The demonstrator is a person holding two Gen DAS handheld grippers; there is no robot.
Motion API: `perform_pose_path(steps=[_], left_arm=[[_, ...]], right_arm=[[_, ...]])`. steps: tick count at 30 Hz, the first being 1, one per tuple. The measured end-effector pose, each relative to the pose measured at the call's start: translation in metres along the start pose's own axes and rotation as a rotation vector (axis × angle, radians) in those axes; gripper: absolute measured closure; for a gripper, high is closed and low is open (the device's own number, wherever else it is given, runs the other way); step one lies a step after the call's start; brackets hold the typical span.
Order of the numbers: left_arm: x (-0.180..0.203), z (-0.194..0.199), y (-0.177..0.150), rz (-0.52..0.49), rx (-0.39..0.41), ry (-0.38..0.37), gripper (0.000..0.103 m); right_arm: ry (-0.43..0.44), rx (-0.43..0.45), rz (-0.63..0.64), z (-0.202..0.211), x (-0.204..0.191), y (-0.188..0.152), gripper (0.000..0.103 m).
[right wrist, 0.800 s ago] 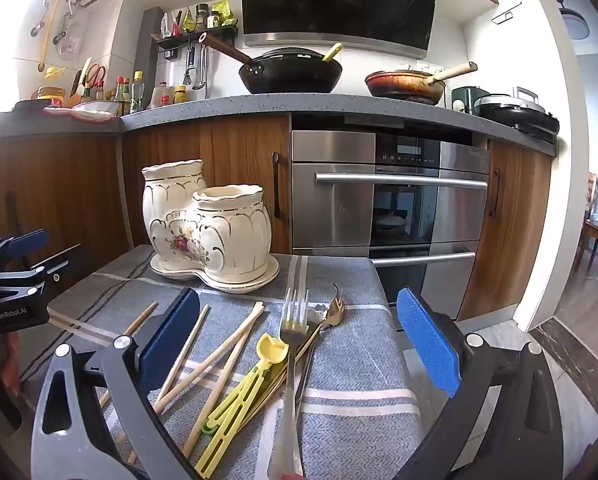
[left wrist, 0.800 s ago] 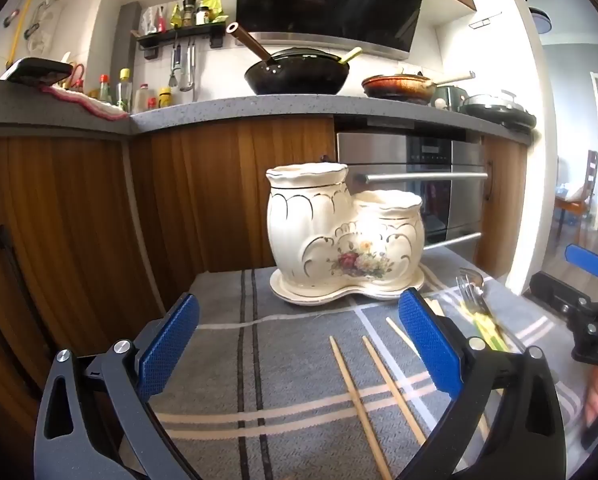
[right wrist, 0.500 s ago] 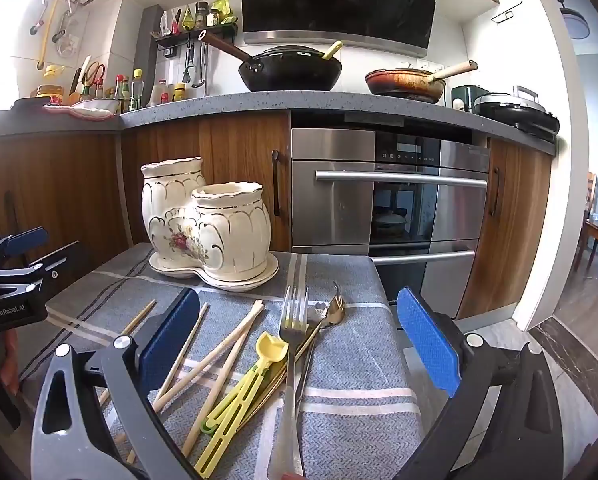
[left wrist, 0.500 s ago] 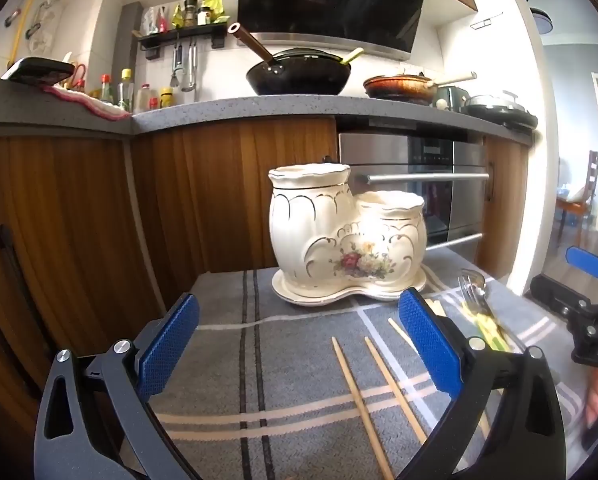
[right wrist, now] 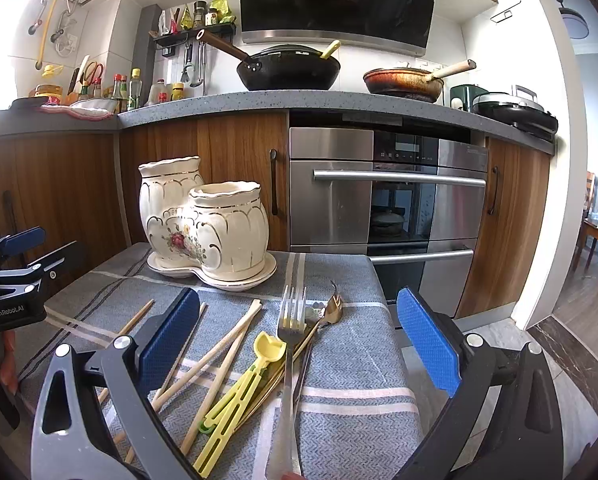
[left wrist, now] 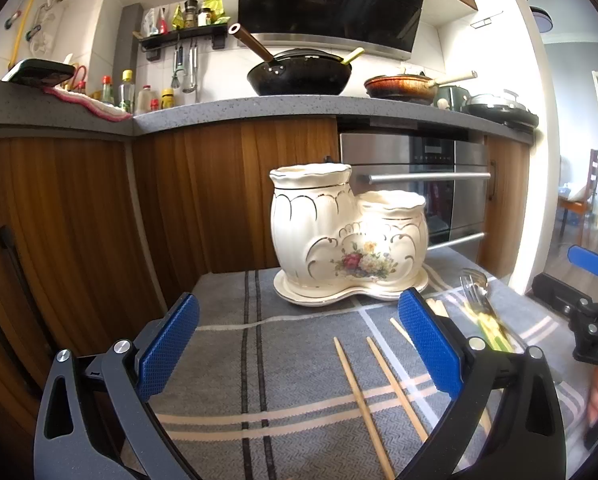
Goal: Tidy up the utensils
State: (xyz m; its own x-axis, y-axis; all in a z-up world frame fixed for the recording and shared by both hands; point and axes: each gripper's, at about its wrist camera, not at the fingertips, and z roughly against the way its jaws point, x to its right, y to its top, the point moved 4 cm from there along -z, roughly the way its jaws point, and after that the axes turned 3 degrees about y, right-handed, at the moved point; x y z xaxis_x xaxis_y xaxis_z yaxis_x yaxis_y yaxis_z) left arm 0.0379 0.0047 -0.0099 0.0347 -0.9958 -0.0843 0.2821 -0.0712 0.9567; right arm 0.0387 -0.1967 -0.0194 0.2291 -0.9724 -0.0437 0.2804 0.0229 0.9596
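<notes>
The bench [right wrist: 351,432] wears a grey striped cloth. Ahead of the right tongs [right wrist: 297,334], to their left, stands a cream two-pot ceramic holder [right wrist: 207,228] on its tray. Between those tongs lie a steel fork [right wrist: 291,352], a gold spoon [right wrist: 333,308], a yellow utensil [right wrist: 239,388] and wooden chopsticks [right wrist: 219,348]. More chopsticks [left wrist: 363,396] lie between the left tongs [left wrist: 297,346].

Fork [right wrist: 289,364] handle runs off the bottom edge; chopsticks [right wrist: 203,364] partly hidden behind the right hand-held gripper [right wrist: 297,340]'s near finger.
</notes>
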Motion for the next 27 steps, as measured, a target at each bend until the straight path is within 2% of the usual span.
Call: perform_pose_path(steps=[27], left_arm=[[0.0009,-0.0004,-0.0005,-0.005,0.001,0.003,0.004]], right_arm=[[-0.003,-0.002,0.001,0.0014,-0.0009,0.0007,0.005]])
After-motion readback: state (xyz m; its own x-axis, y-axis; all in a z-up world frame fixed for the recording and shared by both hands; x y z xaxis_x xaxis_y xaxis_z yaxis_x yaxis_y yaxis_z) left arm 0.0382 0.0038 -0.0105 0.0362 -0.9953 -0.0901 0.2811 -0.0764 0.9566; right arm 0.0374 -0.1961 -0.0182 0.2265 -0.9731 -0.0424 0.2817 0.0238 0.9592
